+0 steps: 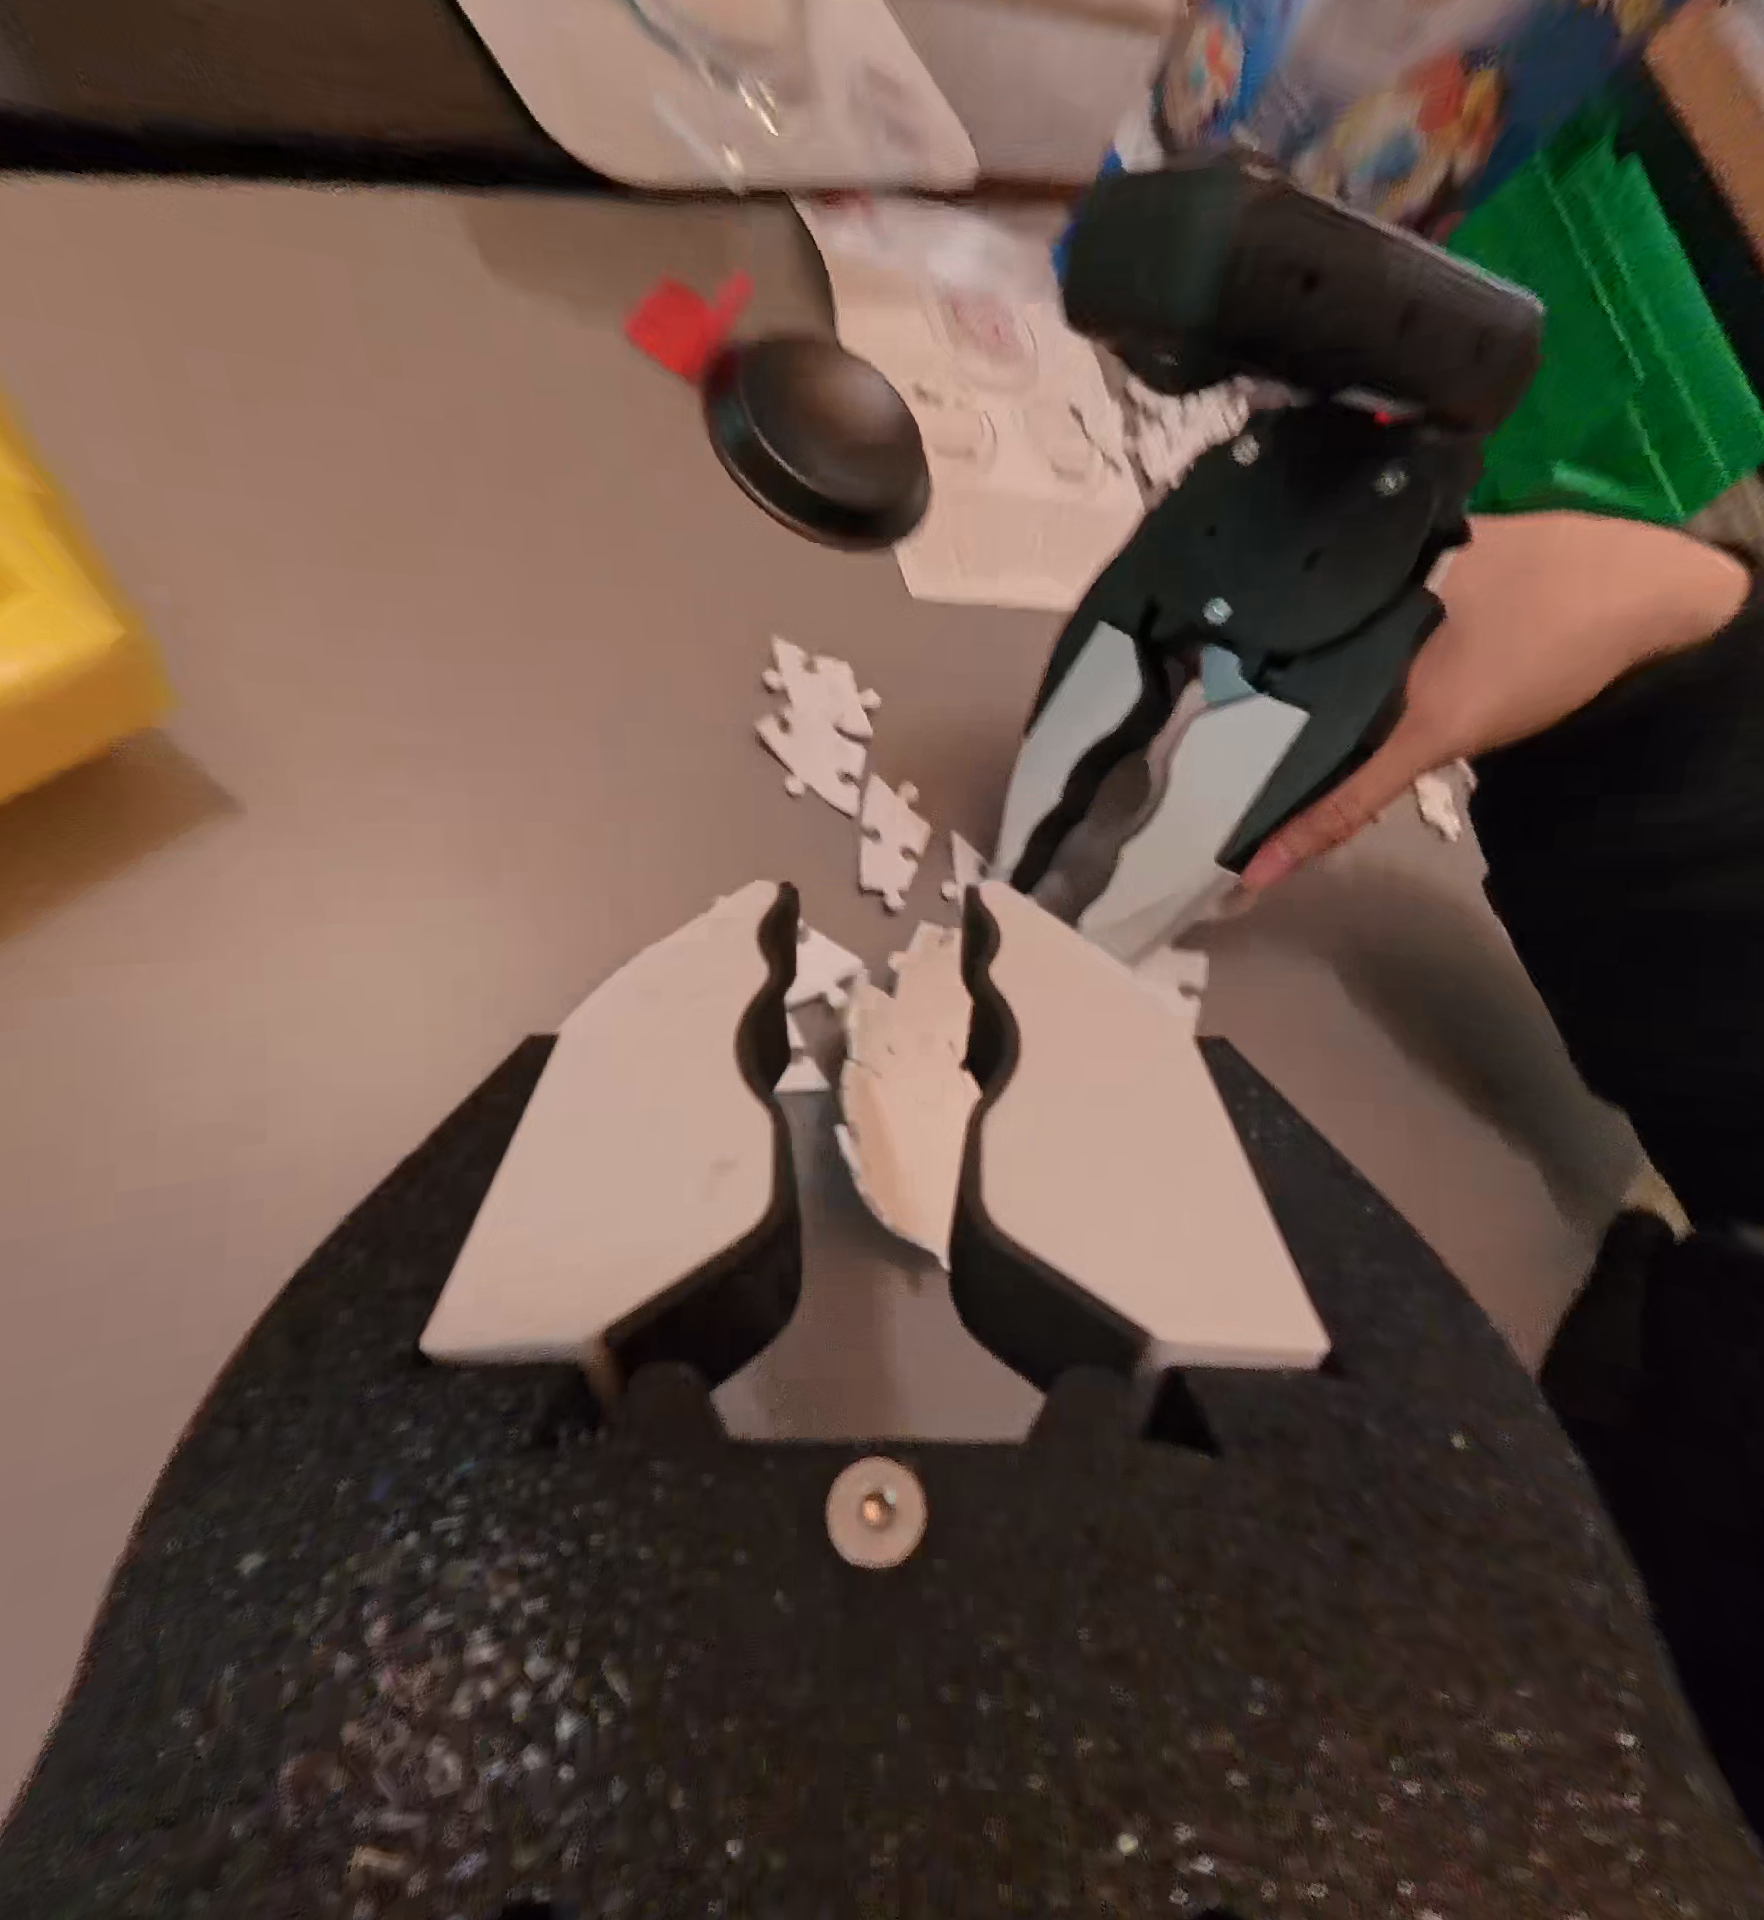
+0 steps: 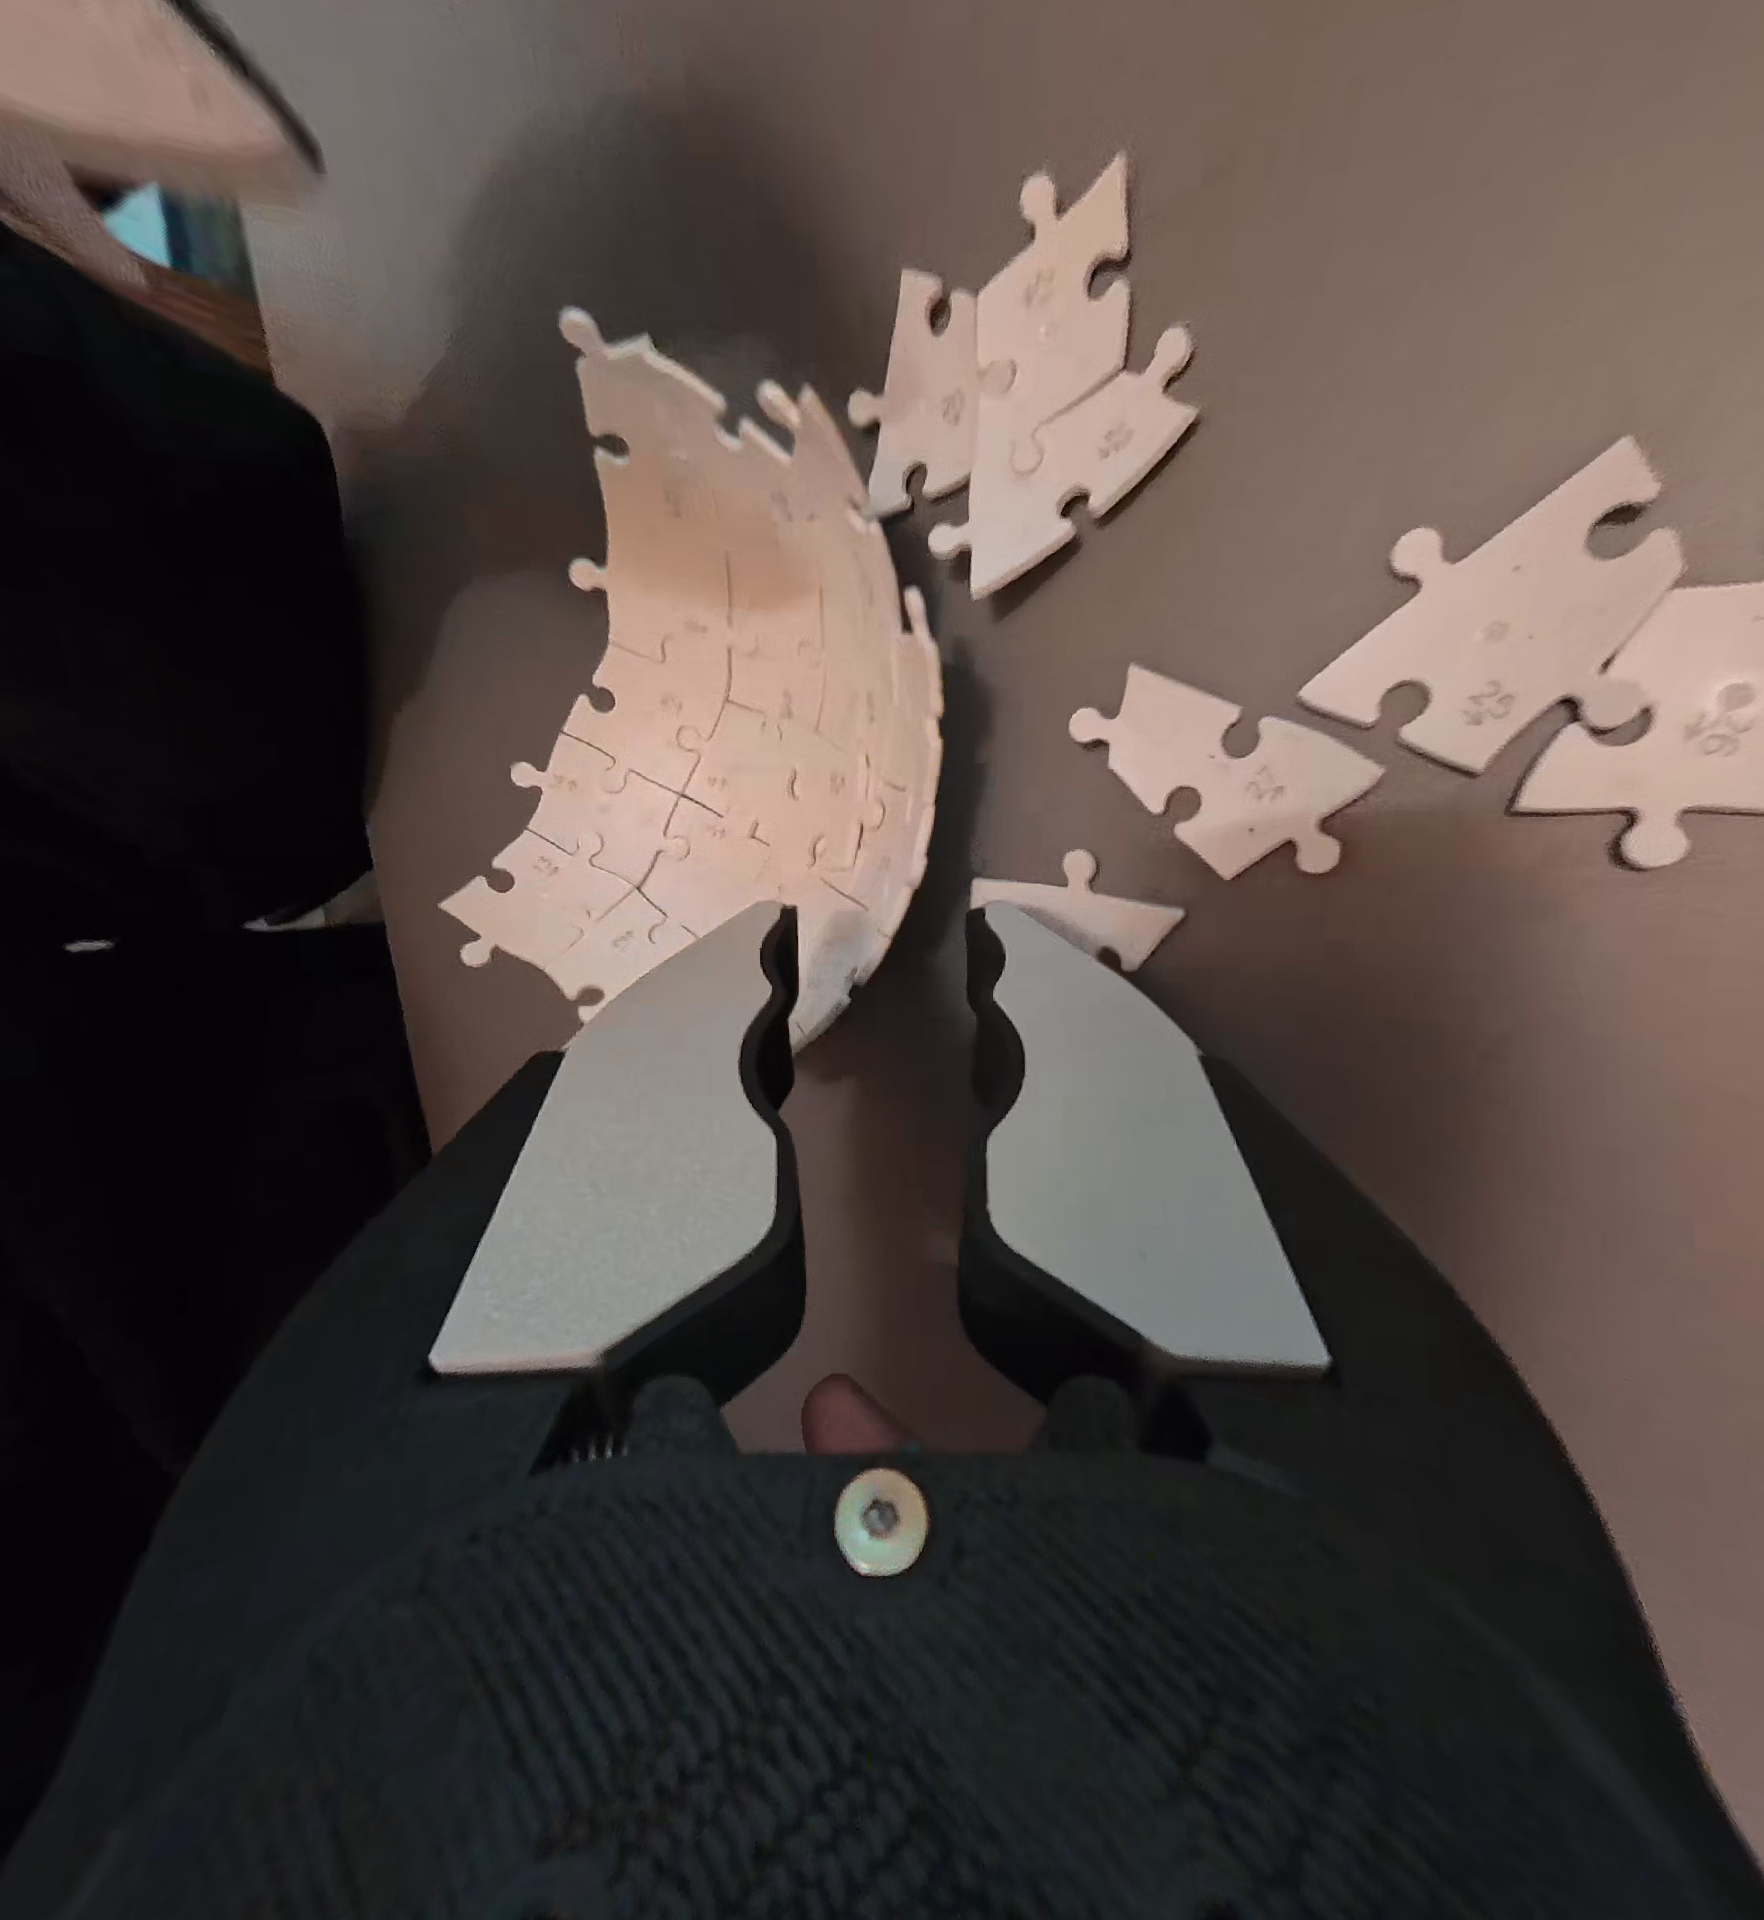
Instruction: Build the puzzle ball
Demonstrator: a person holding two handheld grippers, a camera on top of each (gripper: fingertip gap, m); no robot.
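Puzzle ball shell (image 2: 743,707), bearing small embossed marks, is standing on edge; left gripper (image 1: 873,914) and right gripper (image 2: 878,925) are both gaping, empty.

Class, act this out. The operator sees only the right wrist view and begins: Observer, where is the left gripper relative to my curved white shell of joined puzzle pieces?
Observer: The left gripper straddles the curved white shell, jaws apart, with a gap showing on the shell's left side.
Operator: Is anything round nearby to seat the ball on?
Observer: A round black disc lies beyond the loose white puzzle pieces.
Operator: And farther left?
Observer: A yellow plastic bin sits far left on the tan table.
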